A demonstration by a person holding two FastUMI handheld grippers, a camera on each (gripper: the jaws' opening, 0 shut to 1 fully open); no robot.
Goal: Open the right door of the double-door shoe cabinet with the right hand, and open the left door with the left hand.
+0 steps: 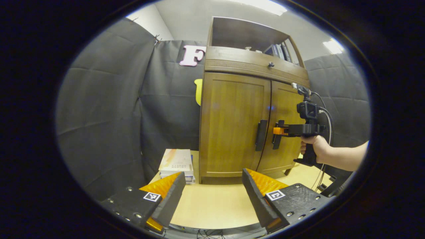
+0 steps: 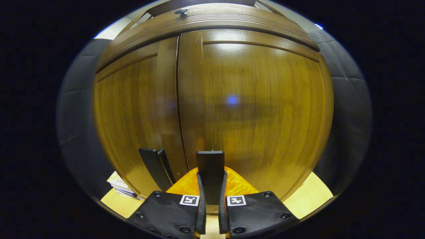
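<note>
Standing on a pale wooden tabletop [image 1: 212, 205], against black quilted cloth: the double-door shoe cabinet [image 1: 245, 119], brown wood with glossy grained panels, both doors flush and closed. Thin dark seam between left door [image 1: 232, 122] and right door [image 1: 282, 126]; a flat black bar handle on each, left handle [image 1: 261, 135] and right handle [image 1: 277, 134], just beside the seam. Above the doors, a ribbed drawer front with a small round knob [image 1: 271, 64], then an open shelf holding books [image 1: 277, 50].

Clamped on the right handle [image 2: 210, 176]: right gripper [image 2: 211, 199], both black pads pressing its sides, orange finger backs behind. Seen from the left gripper view, same right gripper [image 1: 280, 130] held level by a hand [image 1: 315, 146] on a black grip, cable trailing down.

Well back from the cabinet, over bare tabletop: left gripper [image 1: 214, 189], jaws spread wide, ridged orange wedges with dark foam faces, nothing between them. Open tabletop between it and the left door. Stack of books [image 1: 177, 164] lying beside the cabinet's left edge.
</note>
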